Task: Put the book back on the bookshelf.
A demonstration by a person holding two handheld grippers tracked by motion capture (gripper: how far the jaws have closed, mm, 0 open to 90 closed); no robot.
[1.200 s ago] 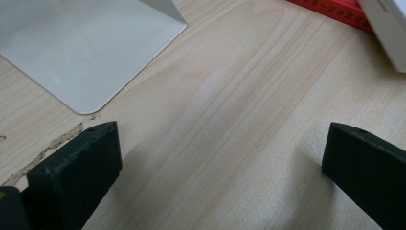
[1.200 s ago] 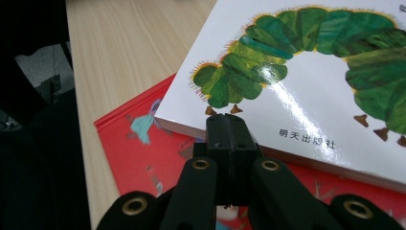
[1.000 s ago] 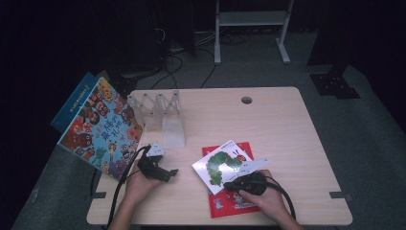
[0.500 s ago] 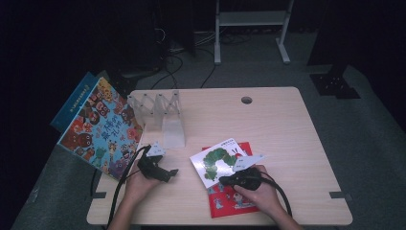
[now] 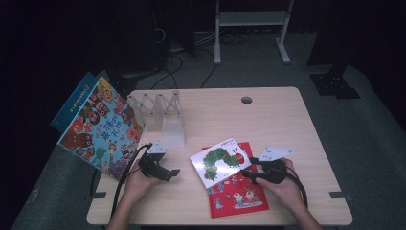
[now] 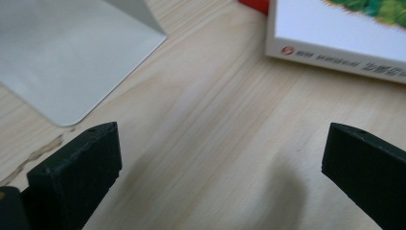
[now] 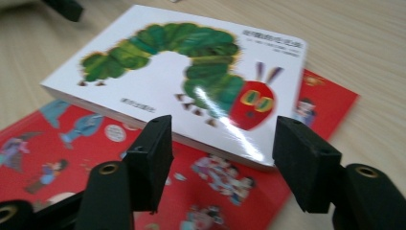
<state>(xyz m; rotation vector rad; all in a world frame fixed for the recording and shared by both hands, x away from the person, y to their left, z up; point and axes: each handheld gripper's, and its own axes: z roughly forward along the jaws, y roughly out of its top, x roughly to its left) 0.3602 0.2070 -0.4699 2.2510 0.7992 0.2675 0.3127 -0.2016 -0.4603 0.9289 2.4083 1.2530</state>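
White book (image 5: pixel 221 161): lies askew atop red book (image 5: pixel 237 191). Right gripper (image 7: pixel 218 143): half-open at its edge, likely to grasp. Left gripper (image 6: pixel 218 158): wide open, empty.

Table (image 5: pixel 268 120) lit from above, surroundings v. dark. Glare streak on caterpillar book (image 7: pixel 191 81) in right gripper view; near jaws soft, out of focus. Faint jaw shadows on wood in left gripper view.

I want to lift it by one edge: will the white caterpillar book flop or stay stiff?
The caterpillar book shows a thick edge, so it is probably a stiff board book. Its cover glints, so the open right gripper might slip. Lying on the red book, it may slide when pushed.
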